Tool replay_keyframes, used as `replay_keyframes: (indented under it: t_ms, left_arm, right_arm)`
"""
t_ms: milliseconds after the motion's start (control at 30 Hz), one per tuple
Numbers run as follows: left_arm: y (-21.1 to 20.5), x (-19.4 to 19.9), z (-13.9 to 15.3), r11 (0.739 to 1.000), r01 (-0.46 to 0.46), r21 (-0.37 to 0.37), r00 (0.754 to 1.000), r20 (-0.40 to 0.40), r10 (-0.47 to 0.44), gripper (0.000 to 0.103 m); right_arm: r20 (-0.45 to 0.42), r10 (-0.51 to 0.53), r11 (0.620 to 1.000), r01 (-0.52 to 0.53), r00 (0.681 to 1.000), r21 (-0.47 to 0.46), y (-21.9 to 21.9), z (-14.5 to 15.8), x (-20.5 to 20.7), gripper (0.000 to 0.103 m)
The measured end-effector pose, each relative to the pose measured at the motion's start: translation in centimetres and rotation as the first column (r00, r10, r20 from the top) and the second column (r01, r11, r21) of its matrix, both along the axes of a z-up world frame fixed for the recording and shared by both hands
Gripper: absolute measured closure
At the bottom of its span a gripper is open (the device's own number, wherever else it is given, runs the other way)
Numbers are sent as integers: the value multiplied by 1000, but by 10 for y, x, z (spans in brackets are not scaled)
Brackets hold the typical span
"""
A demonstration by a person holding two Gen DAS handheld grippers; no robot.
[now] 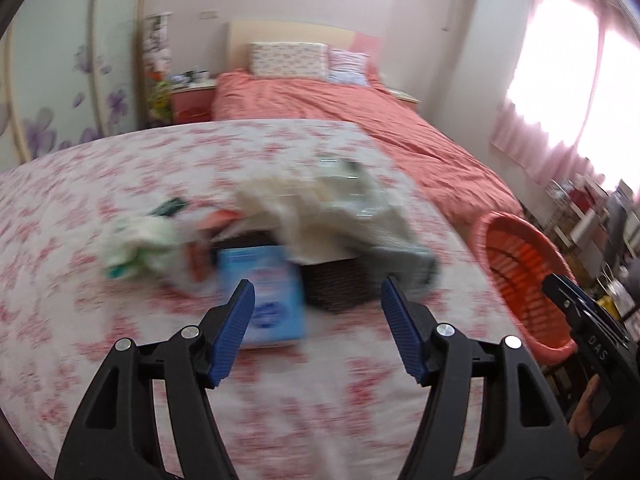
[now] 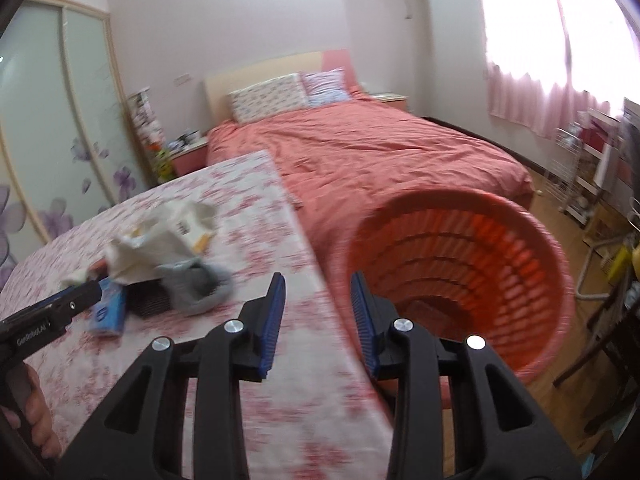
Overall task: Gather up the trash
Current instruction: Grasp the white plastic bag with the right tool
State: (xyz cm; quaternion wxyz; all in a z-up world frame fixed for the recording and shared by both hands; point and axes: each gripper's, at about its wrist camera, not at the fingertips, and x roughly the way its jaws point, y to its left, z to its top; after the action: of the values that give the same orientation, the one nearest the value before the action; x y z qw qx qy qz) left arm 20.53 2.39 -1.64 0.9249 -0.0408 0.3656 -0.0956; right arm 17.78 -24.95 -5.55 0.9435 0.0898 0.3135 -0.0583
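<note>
A blurred pile of trash lies on the floral-cloth table. It holds a blue packet, a crumpled green-and-white wrapper, a white bag and a grey piece draped over a dark woven box. My left gripper hangs open just short of the packet and box, with nothing between its blue pads. My right gripper is open and empty over the table's right edge, beside the mouth of the orange slatted basket. Each gripper shows at the edge of the other's view: right gripper, left gripper.
A bed with a coral cover and pillows stands behind the table. Sliding wardrobe doors line the left wall beside a nightstand. A wire rack and clutter stand at the right under pink curtains.
</note>
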Motion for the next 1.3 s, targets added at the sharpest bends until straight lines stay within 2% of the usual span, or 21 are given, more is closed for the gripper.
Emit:
replay_keyframes:
  t_ms: [200,400,500,600,767,933,1000,1067,1133,1200,1233,1300]
  left_arm:
    - [52,-1,-4,994,-107,-2,994,0,107,38]
    - [92,-1,-8,983,-183,-25,983,-11,183,38]
    - [102,-2,-9,979,-203,-33,979,-19,203,38]
    - [111,-3,-12,976,-216,-43,976,-25,215,38]
    - [125,-2,-16,970,-234,-62,972,-42,232,38]
    - [131,-1,-17,967,-244,-80,969,-50,240,38]
    - [132,-2,-17,966,-246,-80,969,-50,243,38]
    - [133,-1,-17,965,-248,-80,968,-50,245,38]
    - [134,0,-18,966,-248,-76,968,-49,245,38]
    - [134,1,-19,966,-248,-72,968,-51,245,38]
    - [133,2,-19,966,-249,-72,968,-53,245,38]
    - [133,3,-20,966,-248,-75,968,-59,244,38]
  right_arm:
    - [-38,111,994,-111,993,-3,52,-5,23,69]
    - [-52,180,984,-179,982,22,90,-4,46,69]
    - [-49,204,979,-203,978,21,104,1,58,62]
    - [-33,203,979,-203,979,11,116,7,74,60]
    - [-37,179,983,-177,983,55,119,12,104,60]
    - [-112,173,984,-168,978,59,125,0,136,54]
    - [-148,175,984,-170,973,45,127,-8,143,55]
    - [-168,180,984,-177,969,32,127,-12,145,63]
    - [-177,167,986,-169,970,4,127,-15,145,64]
    - [-176,157,987,-159,972,4,126,-15,147,59]
    - [-179,148,989,-151,973,-4,125,-16,149,51]
    - [-196,148,988,-154,969,-16,127,-19,154,51]
